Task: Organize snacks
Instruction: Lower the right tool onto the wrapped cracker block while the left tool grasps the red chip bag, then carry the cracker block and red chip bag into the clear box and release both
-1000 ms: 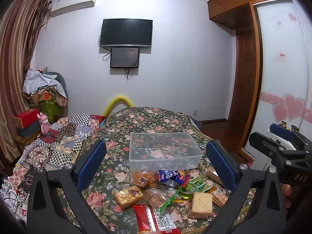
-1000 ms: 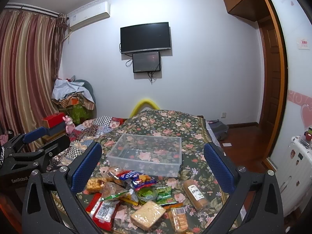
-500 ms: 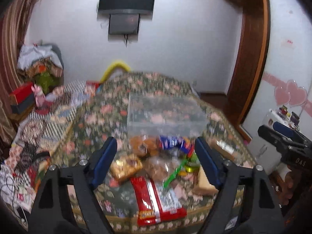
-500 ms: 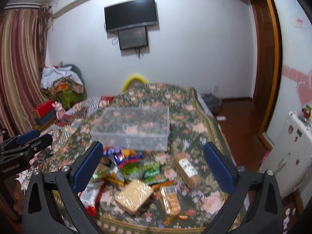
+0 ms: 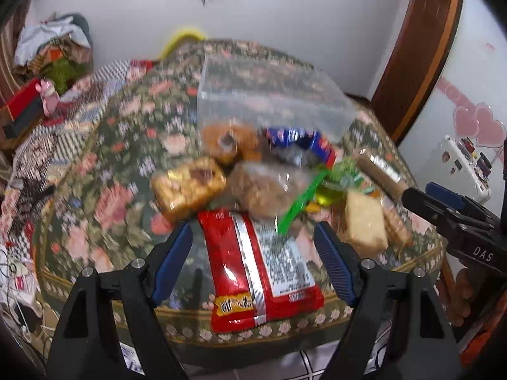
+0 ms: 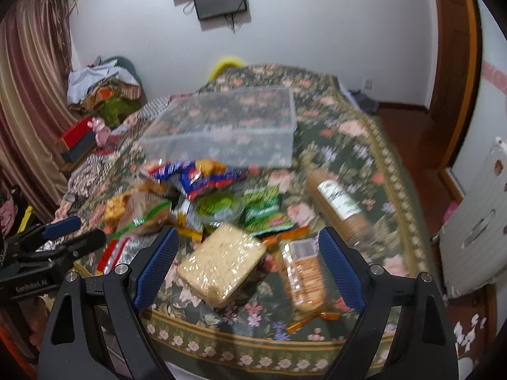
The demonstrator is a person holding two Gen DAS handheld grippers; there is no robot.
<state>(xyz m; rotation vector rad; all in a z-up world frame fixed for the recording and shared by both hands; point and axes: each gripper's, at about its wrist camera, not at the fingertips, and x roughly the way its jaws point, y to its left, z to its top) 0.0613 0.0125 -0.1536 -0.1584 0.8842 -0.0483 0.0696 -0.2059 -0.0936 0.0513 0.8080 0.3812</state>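
A pile of snack packets lies on the floral table in front of a clear plastic bin, which is empty. My left gripper is open above a red packet at the near edge. My right gripper is open above a pale wafer block and a cracker pack. The bin also shows in the right wrist view. A brown biscuit roll, green packets and a blue packet lie between.
A golden snack pack and a clear bag of brown snacks lie left of centre. The table's near edge is close below both grippers. A white appliance stands at the right, clutter at the left.
Both grippers have moved forward and tilted down toward the snack pile; the packets now sit between the fingers. Both stay open and empty.
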